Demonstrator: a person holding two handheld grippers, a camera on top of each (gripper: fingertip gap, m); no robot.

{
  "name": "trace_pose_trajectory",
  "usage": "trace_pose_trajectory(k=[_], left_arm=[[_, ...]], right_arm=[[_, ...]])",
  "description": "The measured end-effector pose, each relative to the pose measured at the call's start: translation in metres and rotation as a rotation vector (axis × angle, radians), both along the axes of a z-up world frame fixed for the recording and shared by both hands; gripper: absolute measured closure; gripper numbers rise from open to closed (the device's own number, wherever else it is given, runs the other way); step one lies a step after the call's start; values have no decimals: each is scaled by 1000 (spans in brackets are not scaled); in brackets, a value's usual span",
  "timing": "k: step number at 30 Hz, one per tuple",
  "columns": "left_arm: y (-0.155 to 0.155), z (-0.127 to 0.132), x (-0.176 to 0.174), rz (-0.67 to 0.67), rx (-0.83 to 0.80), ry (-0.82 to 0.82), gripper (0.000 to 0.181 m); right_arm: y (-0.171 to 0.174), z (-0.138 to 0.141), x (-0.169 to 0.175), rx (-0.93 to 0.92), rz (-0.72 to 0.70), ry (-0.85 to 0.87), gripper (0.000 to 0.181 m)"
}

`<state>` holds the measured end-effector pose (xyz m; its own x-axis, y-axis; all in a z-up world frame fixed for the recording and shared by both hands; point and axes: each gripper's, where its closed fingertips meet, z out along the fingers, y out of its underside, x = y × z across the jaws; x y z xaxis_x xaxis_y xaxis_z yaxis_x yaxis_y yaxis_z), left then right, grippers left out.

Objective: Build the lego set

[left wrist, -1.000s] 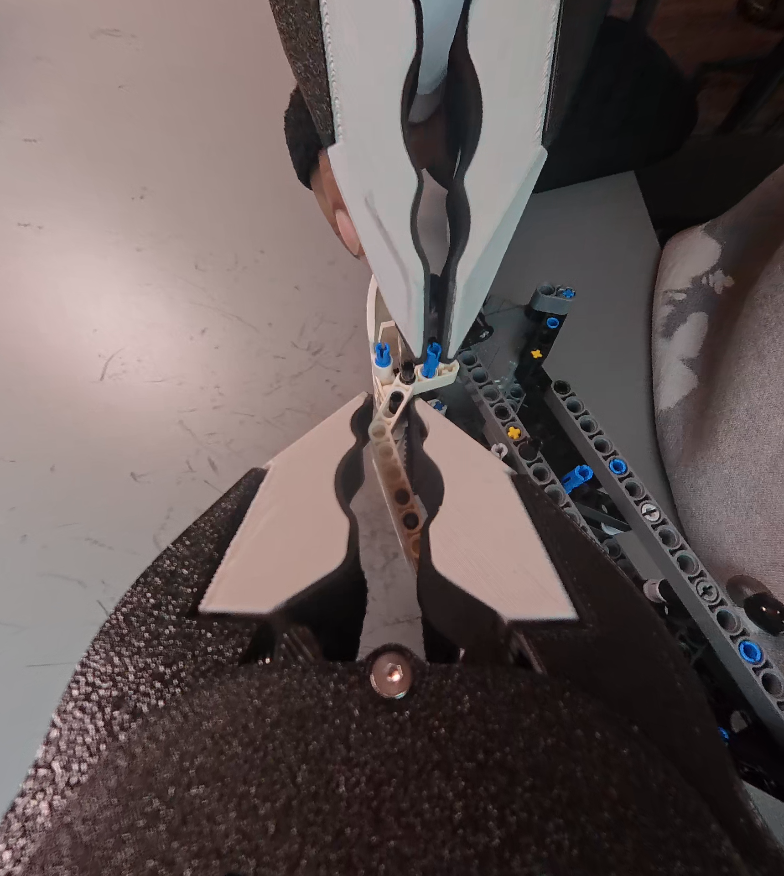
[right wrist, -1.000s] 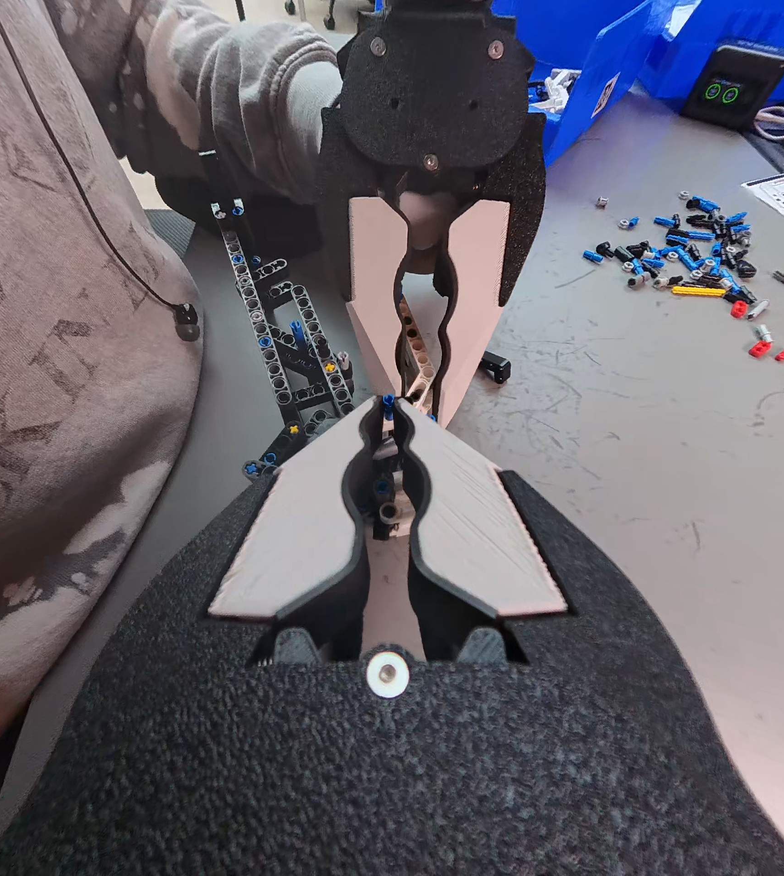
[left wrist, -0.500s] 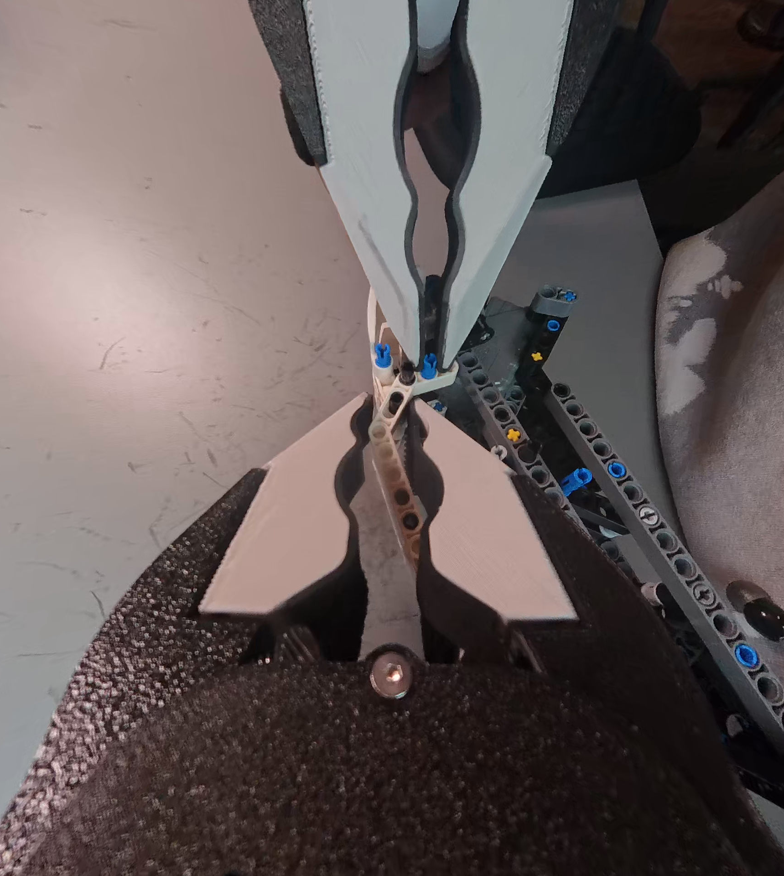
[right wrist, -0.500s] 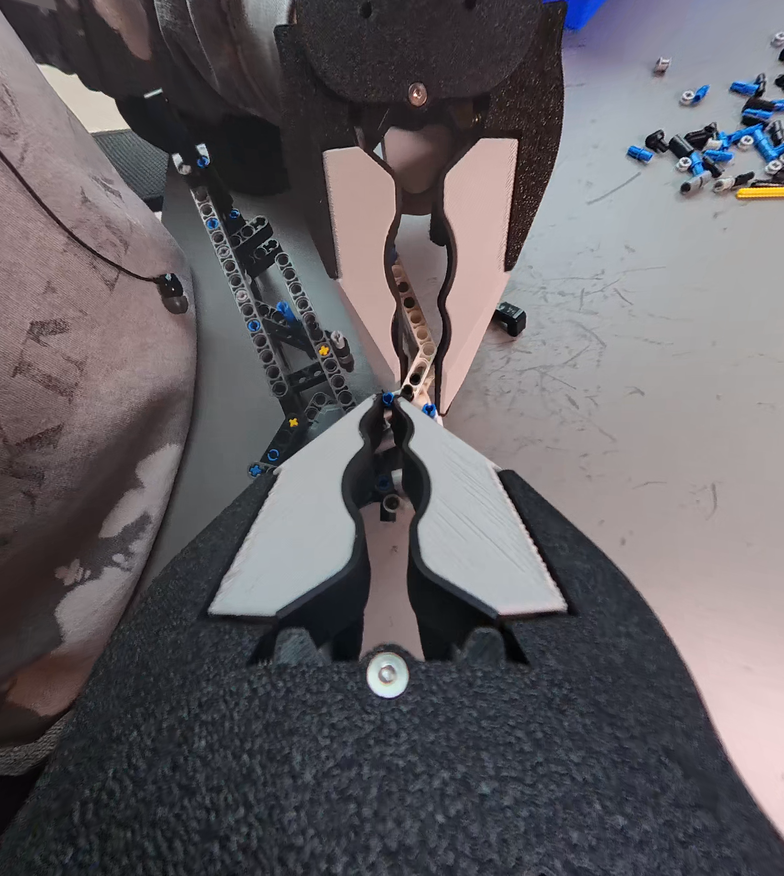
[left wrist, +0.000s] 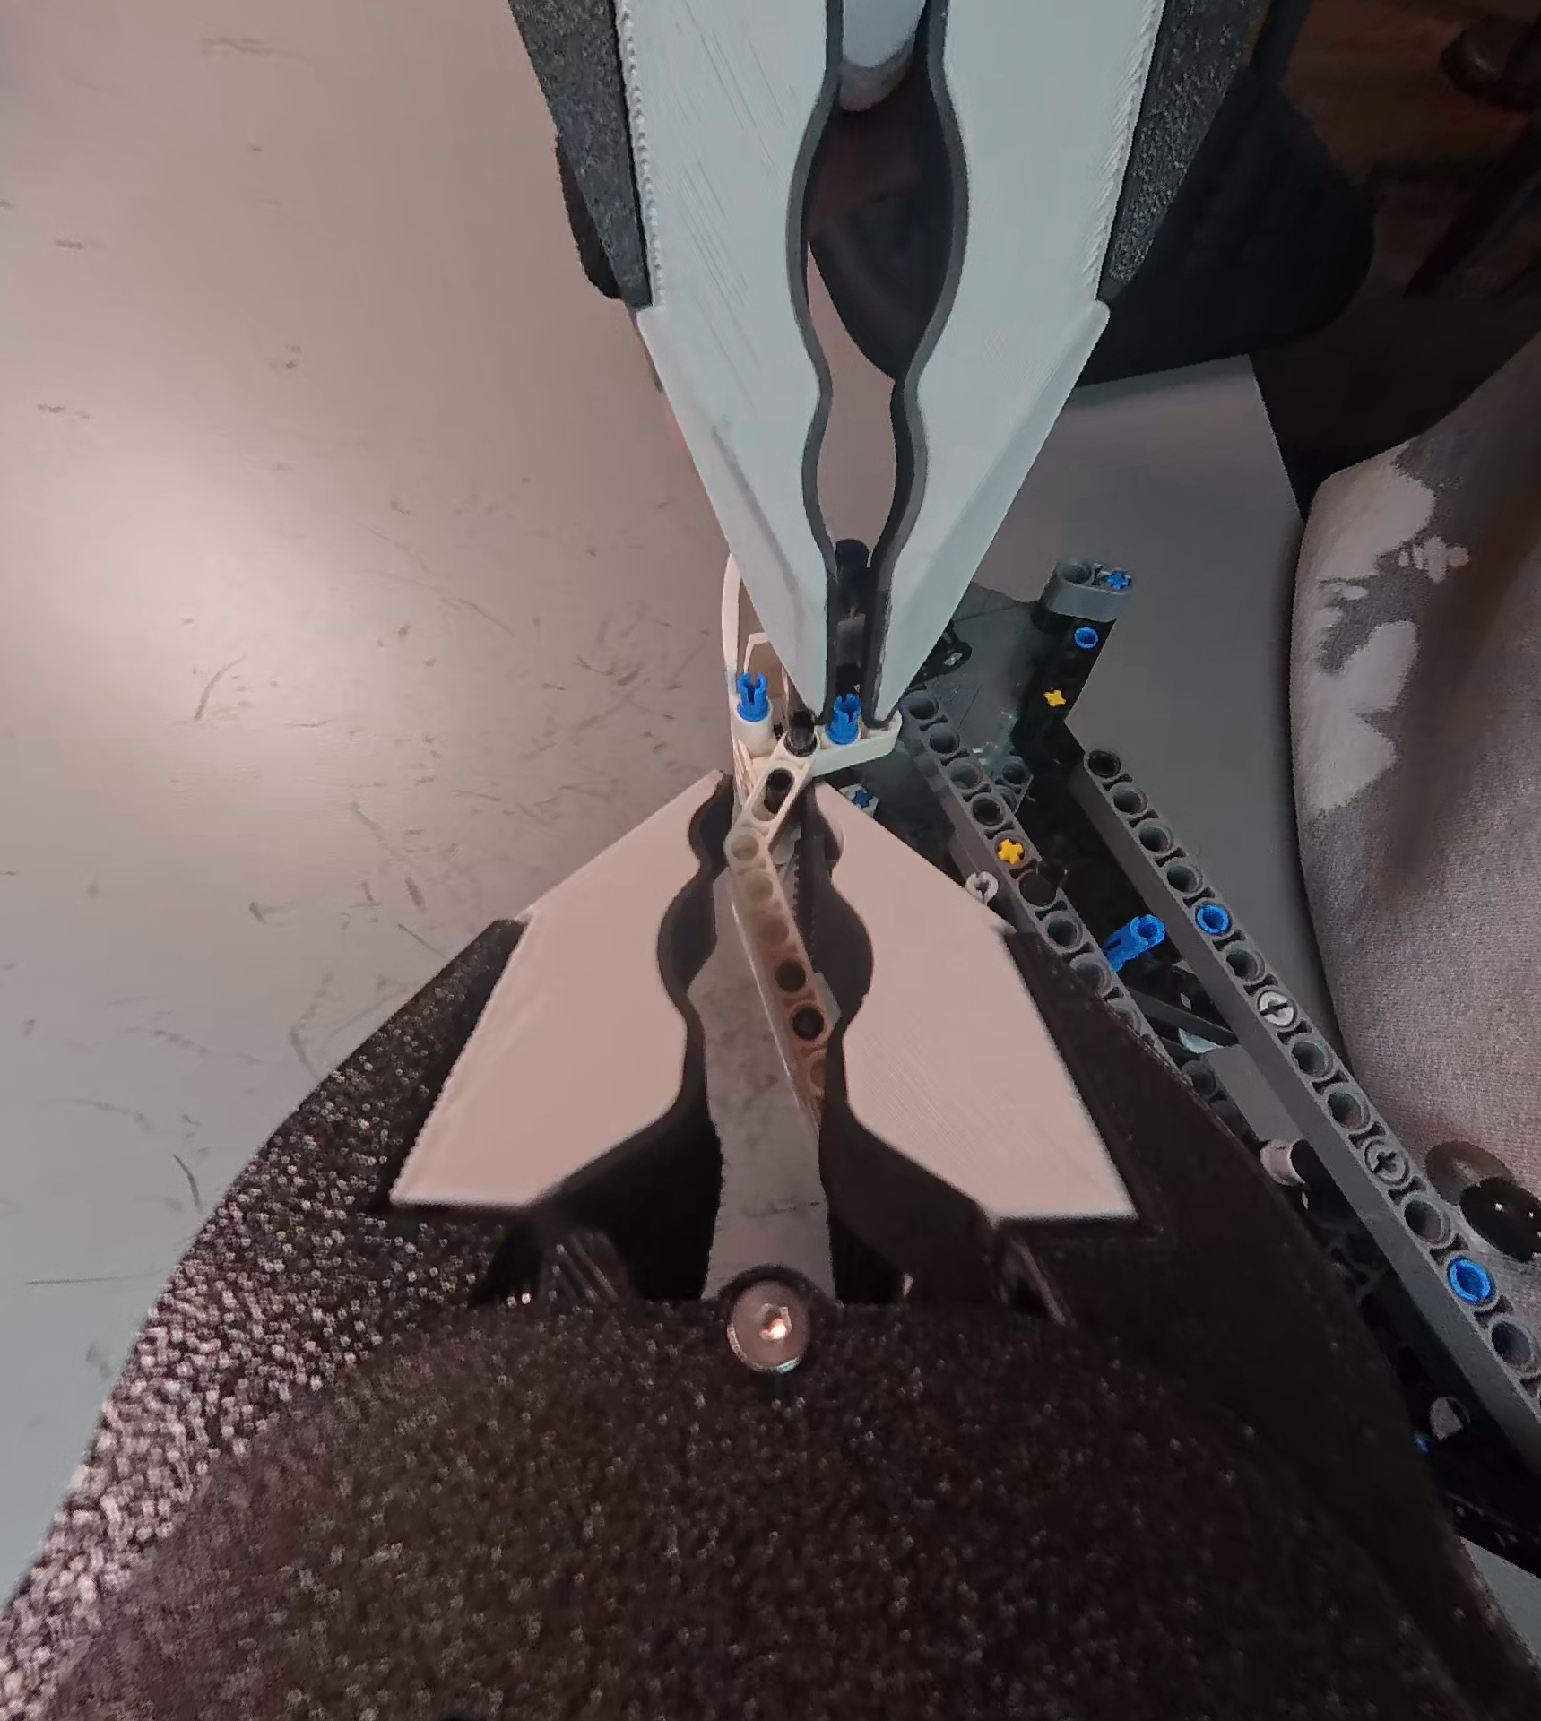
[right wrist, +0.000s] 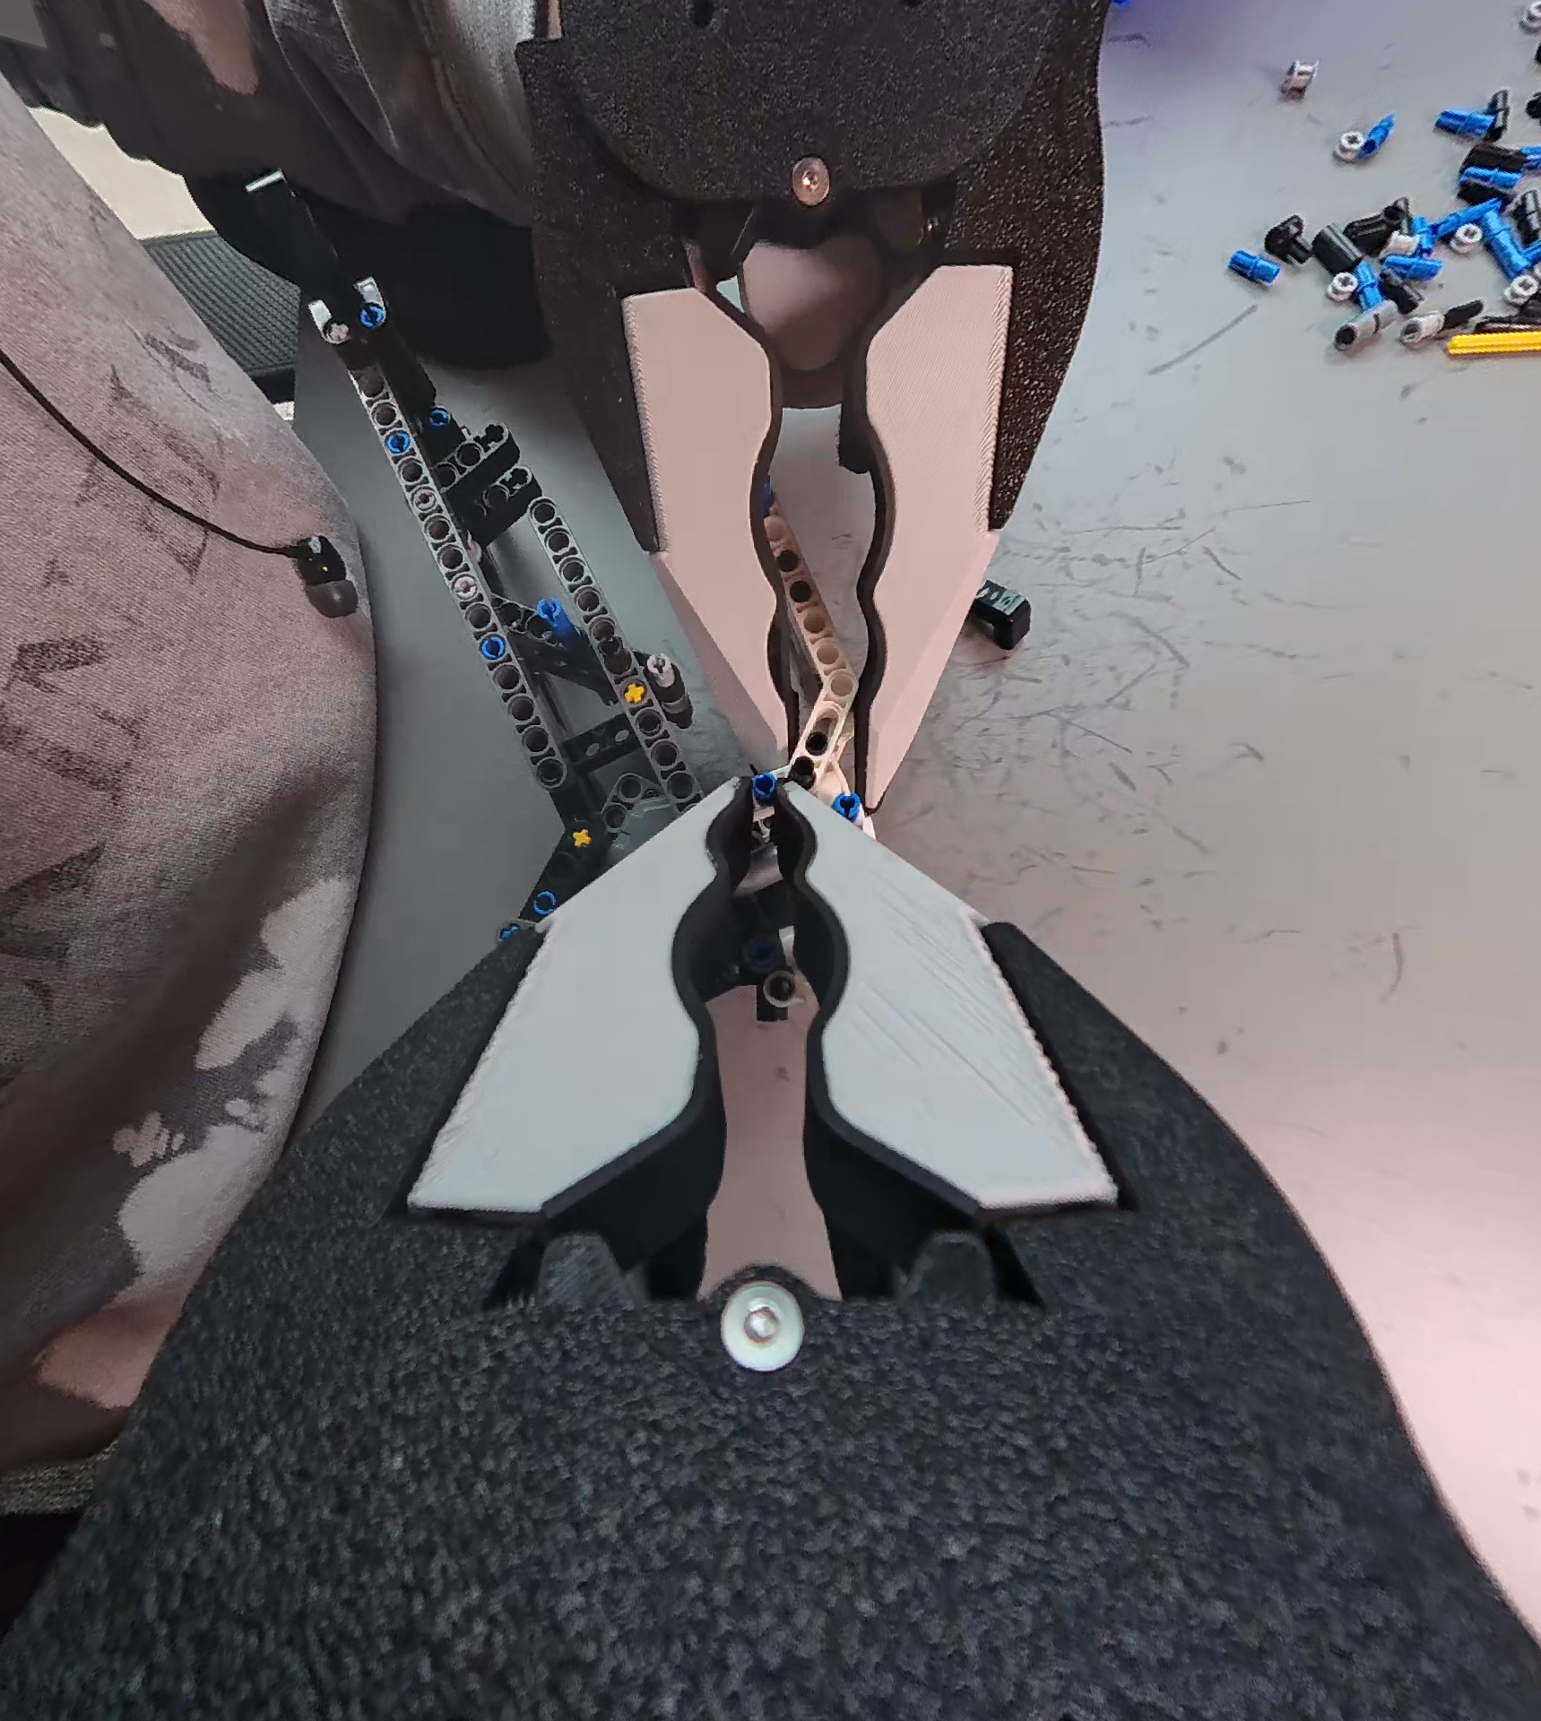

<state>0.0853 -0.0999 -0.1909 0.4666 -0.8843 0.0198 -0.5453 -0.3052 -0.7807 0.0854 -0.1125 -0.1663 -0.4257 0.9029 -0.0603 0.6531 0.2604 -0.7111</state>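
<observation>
My left gripper (left wrist: 771, 792) is shut on a white bent beam with holes (left wrist: 776, 913), holding it above the table. My right gripper (left wrist: 850, 708) comes in from the top of the left wrist view, shut on a small white connector with blue pins (left wrist: 859, 740). The connector touches the beam's far end. In the right wrist view my right gripper (right wrist: 771, 792) grips the connector piece (right wrist: 771, 968), and the left gripper (right wrist: 827, 773) faces it with the beam (right wrist: 818, 652). The grey and black frame (left wrist: 1213, 931) lies beside them; it also shows in the right wrist view (right wrist: 506, 577).
A pile of loose blue, black, yellow and red parts (right wrist: 1493, 251) lies at the far right of the grey table (right wrist: 1260, 838). A small black piece (right wrist: 999, 610) lies near the left gripper. A person's grey sleeve (right wrist: 96, 745) and a black cable (right wrist: 324, 577) border the frame. Both grippers' tips are close together, under 4 cm apart.
The two grippers have closed in on each other, and the right gripper looms larger in the left wrist view. The connector stays against the beam's end. Both remain shut.
</observation>
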Motion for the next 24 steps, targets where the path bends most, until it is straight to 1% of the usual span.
trace_pose_trajectory(k=[7, 17, 22, 24], left_arm=[[0, 0, -1, 2, 2, 3, 168], [-1, 0, -2, 9, 2, 6, 168], [-1, 0, -3, 8, 5, 7, 168], [-1, 0, -3, 8, 3, 5, 168]], right_arm=[[1, 8, 3, -5, -1, 14, 175], [0, -1, -1, 34, -17, -11, 177], [-1, 1, -2, 35, -23, 34, 179], [-1, 9, -2, -7, -20, 60, 179]])
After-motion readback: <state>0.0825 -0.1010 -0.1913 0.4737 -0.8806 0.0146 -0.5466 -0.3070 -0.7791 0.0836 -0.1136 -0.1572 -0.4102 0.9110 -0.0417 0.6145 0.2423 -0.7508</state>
